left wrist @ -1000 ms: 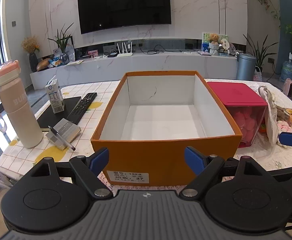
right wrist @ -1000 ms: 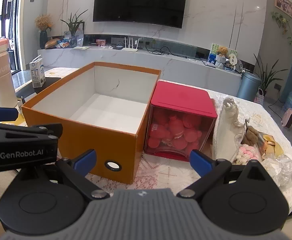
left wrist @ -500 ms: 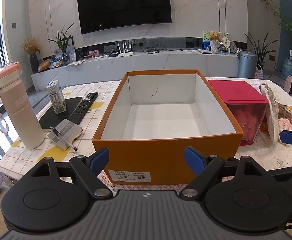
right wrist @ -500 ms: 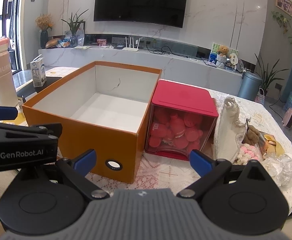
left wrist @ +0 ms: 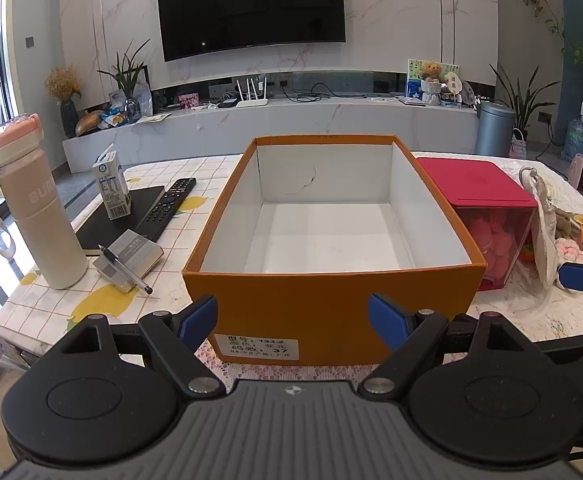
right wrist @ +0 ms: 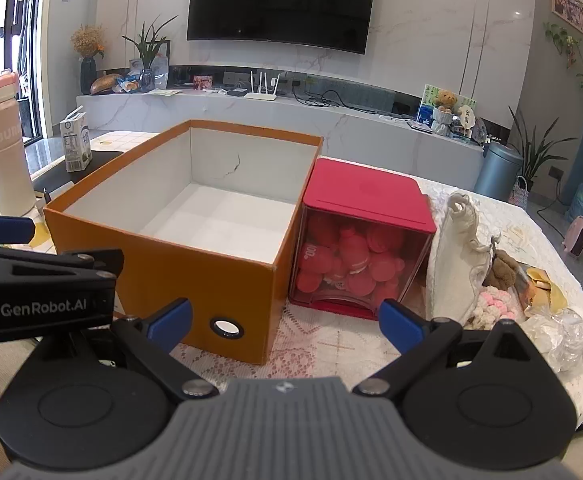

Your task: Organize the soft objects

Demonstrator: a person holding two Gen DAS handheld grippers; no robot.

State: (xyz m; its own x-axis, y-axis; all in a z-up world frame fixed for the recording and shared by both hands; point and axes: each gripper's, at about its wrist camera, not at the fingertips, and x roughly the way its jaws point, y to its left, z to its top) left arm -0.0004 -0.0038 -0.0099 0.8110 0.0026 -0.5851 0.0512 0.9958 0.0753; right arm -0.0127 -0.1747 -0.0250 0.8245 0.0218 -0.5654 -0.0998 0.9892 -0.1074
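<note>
before the orange box (left wrist: 331, 312), both grippers' jaws gape, empty.

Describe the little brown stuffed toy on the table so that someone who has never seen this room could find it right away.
Start at the big orange box in the middle of the table, then move right past the red-lidded container beside it. Just beyond the cream cloth bag lies the brown stuffed toy. It is the only dark, furry thing there, above the pink and white yarn piece.
</note>
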